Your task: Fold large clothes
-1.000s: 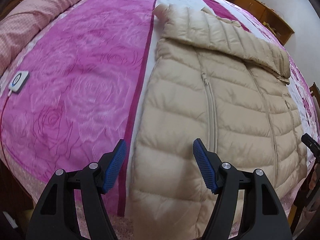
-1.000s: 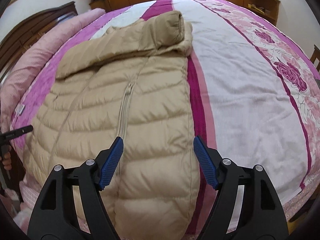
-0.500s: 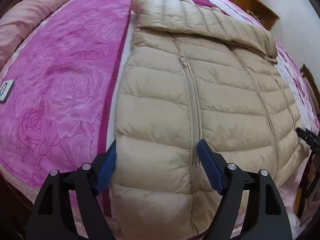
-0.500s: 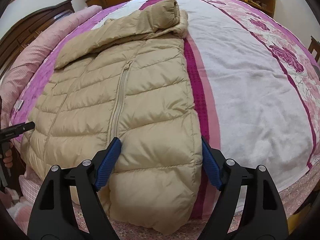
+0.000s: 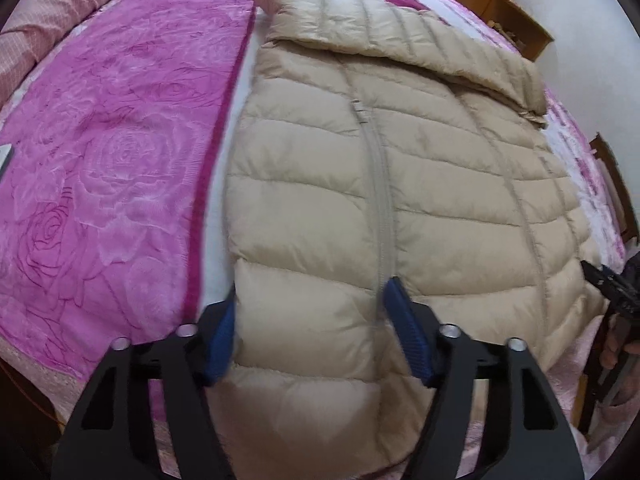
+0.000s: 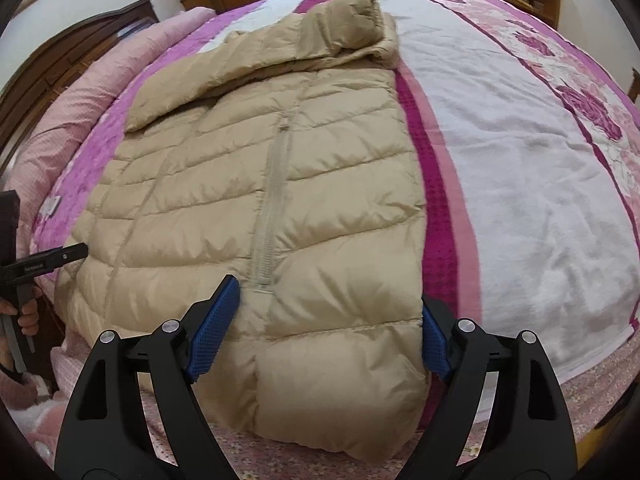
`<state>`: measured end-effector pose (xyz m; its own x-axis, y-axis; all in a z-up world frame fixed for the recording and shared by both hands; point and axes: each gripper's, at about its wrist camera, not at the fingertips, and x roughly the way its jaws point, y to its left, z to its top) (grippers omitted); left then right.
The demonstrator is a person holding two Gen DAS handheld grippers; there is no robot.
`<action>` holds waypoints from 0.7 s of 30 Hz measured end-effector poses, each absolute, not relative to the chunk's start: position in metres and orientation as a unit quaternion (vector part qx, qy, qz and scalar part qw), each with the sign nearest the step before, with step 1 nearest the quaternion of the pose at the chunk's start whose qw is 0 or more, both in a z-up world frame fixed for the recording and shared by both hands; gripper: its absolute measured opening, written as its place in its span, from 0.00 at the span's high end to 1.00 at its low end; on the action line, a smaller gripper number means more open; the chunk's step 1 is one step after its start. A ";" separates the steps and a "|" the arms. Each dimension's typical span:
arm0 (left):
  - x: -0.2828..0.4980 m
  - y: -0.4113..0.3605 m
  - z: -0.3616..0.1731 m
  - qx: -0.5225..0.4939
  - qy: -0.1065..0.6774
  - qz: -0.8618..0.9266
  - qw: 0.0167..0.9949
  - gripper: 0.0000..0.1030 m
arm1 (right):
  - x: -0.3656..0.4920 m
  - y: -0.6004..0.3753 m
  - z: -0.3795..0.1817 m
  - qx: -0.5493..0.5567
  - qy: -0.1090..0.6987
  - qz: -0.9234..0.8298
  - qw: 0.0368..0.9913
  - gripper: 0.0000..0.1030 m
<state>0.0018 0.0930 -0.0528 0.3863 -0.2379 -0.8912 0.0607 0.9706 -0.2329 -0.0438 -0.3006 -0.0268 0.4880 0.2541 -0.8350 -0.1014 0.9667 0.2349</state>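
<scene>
Bed (image 5: pixel 100 168) fills both views, magenta rose blanket on the left of the left wrist view, white and pink floral cover (image 6: pixel 520 184) on the right of the right wrist view. Beige puffer jacket (image 5: pixel 360 200) lies flat on it, centre of both frames, hem toward the cameras at the bottom, folded hood/collar end at top, zipper (image 6: pixel 272 200) running down the middle. Wooden headboard (image 6: pixel 60 72) upper left in right view. Left gripper (image 5: pixel 308 328) bottom centre, 2 blue pads straddling the jacket's left hem corner; jaws have just been closing, jacket between them, cannot tell if the pads press it yet. Right gripper (image 6: pixel 328 332) bottom centre, spread wide, has just been opening, pads either side of the right hem corner, not pinching.
</scene>
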 end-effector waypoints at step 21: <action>-0.013 0.071 -0.020 -0.059 0.554 -0.154 0.816 0.83 | -0.062 -0.319 0.010 0.123 0.463 0.131 0.868 0.87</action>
<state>-0.0130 0.0710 -0.0199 0.3376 -0.3173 -0.8862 0.1861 0.9454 -0.2676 -0.0619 -0.3189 0.0102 0.5374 0.3420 -0.7709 -0.1137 0.9351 0.3357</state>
